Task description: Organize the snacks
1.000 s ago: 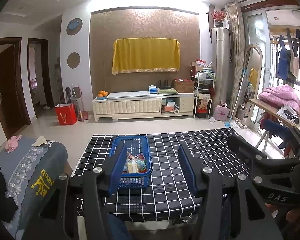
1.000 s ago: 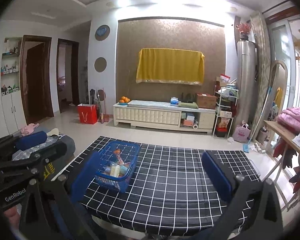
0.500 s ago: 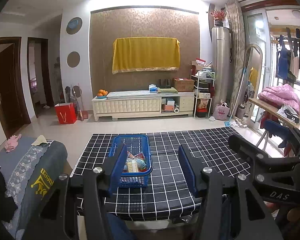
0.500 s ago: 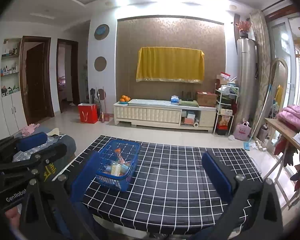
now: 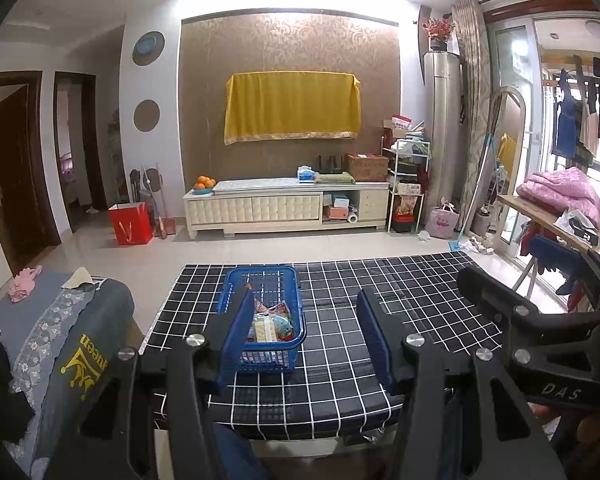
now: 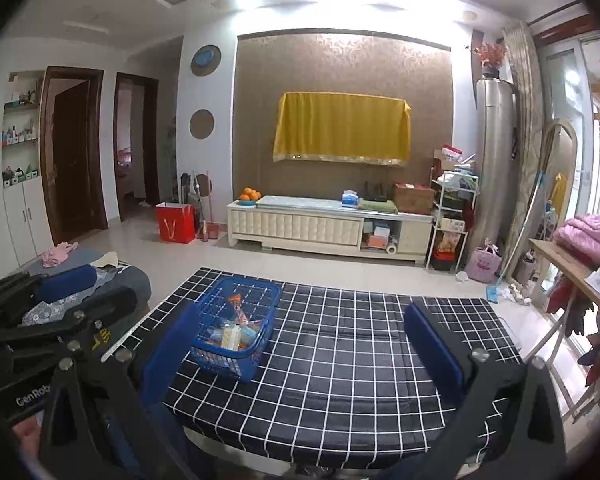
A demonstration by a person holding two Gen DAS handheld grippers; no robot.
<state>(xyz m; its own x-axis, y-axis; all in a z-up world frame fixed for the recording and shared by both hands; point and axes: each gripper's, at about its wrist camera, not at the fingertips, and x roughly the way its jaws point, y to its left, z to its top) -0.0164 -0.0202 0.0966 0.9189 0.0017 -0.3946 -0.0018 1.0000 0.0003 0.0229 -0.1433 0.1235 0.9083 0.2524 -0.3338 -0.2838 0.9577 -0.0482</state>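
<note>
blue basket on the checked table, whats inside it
The blue basket holds a loose heap of snack packets, one pale and boxy, others colourful. What lies beneath the top layer is covered, and the labels are too small to read.

"DAS" in white on the black body of the right tongs [image 5: 556,390], seen from left wrist cam. "GenRob", rest cut off, in white on the left tongs' body [image 6: 32,396], seen from right wrist cam. Yellow print on the grey couch cover [image 5: 86,364] reads sideways, approx "ueen", w/ a crown mark beside it. Other labels too small to read
</note>
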